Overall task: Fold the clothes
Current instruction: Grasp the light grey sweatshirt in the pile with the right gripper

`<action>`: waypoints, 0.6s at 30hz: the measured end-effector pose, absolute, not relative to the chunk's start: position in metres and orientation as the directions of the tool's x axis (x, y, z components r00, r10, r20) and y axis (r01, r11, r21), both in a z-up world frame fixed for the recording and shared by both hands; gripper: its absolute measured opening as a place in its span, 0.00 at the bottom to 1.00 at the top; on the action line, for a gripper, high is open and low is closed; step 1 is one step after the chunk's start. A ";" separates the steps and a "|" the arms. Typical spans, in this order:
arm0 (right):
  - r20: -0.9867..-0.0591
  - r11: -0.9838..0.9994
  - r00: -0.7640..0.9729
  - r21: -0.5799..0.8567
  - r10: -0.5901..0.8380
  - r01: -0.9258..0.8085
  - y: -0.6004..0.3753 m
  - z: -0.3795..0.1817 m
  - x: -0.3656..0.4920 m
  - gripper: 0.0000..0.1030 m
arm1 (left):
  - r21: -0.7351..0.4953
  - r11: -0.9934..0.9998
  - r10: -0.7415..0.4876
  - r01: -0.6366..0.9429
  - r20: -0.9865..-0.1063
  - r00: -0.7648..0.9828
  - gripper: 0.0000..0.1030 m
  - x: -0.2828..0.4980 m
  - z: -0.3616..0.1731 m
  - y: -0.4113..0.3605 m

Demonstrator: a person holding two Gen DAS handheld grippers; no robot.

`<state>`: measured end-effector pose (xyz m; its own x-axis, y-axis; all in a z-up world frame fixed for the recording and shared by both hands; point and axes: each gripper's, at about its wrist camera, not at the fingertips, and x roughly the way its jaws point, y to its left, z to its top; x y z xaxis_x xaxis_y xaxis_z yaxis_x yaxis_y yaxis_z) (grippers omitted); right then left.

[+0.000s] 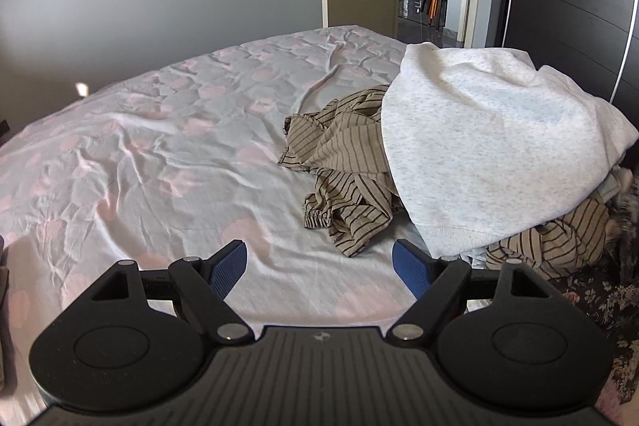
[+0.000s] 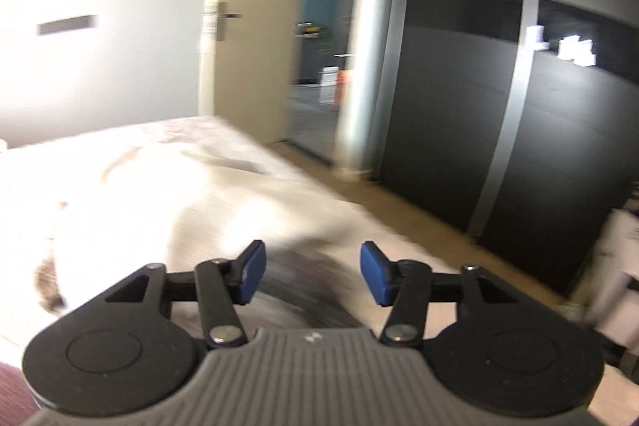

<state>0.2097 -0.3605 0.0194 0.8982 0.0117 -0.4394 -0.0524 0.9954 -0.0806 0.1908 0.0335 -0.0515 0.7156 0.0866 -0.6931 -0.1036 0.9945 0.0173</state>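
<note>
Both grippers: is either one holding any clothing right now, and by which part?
Nothing is held. The left gripper is open above the bedsheet; the right gripper is open too, nothing between its pads.

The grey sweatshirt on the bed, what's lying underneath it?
A crumpled tan striped garment sticks out from under the grey sweatshirt, at its left and near its lower right hem. Pale blue fabric peeks out below the hem. Anything deeper is covered.

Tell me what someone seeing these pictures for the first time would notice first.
Most striking is the pale grey sweatshirt draped over a heap at the bed's right edge, with a crumpled tan striped garment spilling out from under it onto the pink-spotted sheet. In the foreground the left gripper is open over bare sheet. The right gripper, in a blurred view, is open too, holding nothing.
</note>
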 end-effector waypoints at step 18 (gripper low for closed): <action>-0.561 0.971 0.826 -0.159 0.060 -0.179 -0.257 -0.029 0.346 0.12 | 0.014 0.990 0.106 -0.138 -0.716 0.690 0.77 0.220 -0.057 0.081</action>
